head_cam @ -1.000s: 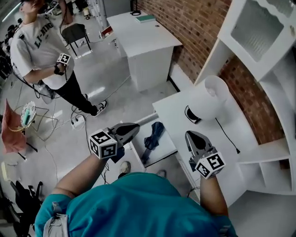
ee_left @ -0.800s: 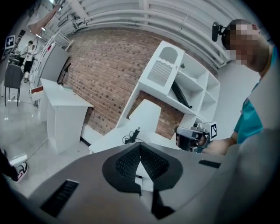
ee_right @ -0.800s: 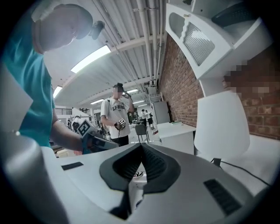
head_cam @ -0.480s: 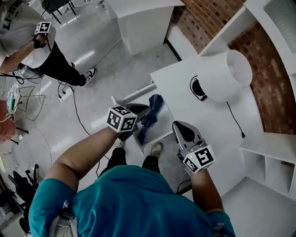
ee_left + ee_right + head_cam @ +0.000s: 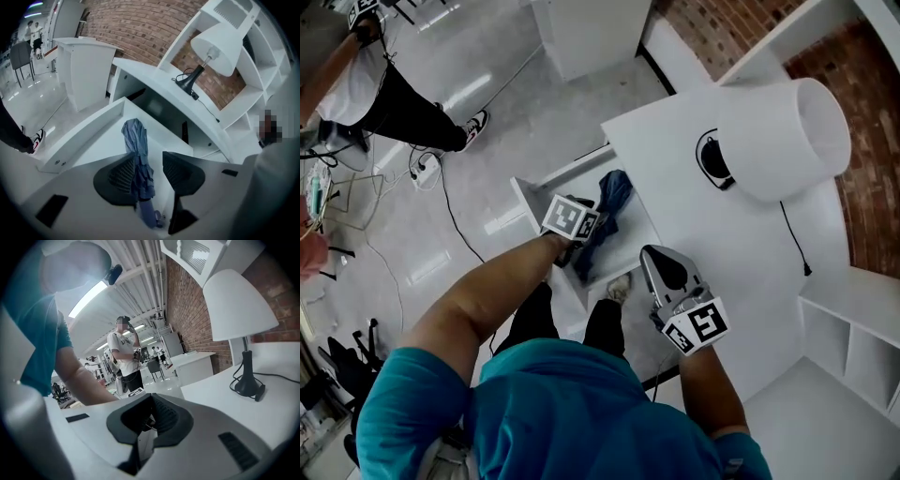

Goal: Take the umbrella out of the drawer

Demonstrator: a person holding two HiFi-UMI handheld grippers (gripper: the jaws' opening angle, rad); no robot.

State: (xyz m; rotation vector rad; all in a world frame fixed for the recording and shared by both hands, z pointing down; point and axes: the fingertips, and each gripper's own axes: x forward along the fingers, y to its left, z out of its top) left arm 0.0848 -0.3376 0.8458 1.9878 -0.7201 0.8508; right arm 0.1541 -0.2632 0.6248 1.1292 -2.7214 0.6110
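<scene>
A white desk [image 5: 703, 244] set against a brick wall [image 5: 872, 187] carries a large white table lamp [image 5: 787, 141], its black cord trailing over the top. Below the desk's front edge the drawer [image 5: 84, 133] stands pulled out, and a folded blue umbrella [image 5: 136, 140] lies lengthwise on its white floor, the loose canopy fabric bunched along the shaft.

The person's left gripper [image 5: 152, 169] points steeply down into the drawer. Its jaws are opening and straddle the umbrella's middle: the fabric lies against the left-hand pad, while the other pad stands clear, so nothing is gripped yet. The right gripper [image 5: 664, 267] hangs above the desk top beside the drawer, its jaws together and empty.

The step in hand appears to be the grasp itself. To do it well, the left gripper likely needs to sink until both pads flank the shaft, not just the slack cloth, and then close squarely across it. A grip on fabric alone could let the umbrella sag or slide free on the way up. Gripping near the middle should keep it balanced, and a straight lift should keep its ends off the drawer walls and the desk edge overhead.
</scene>
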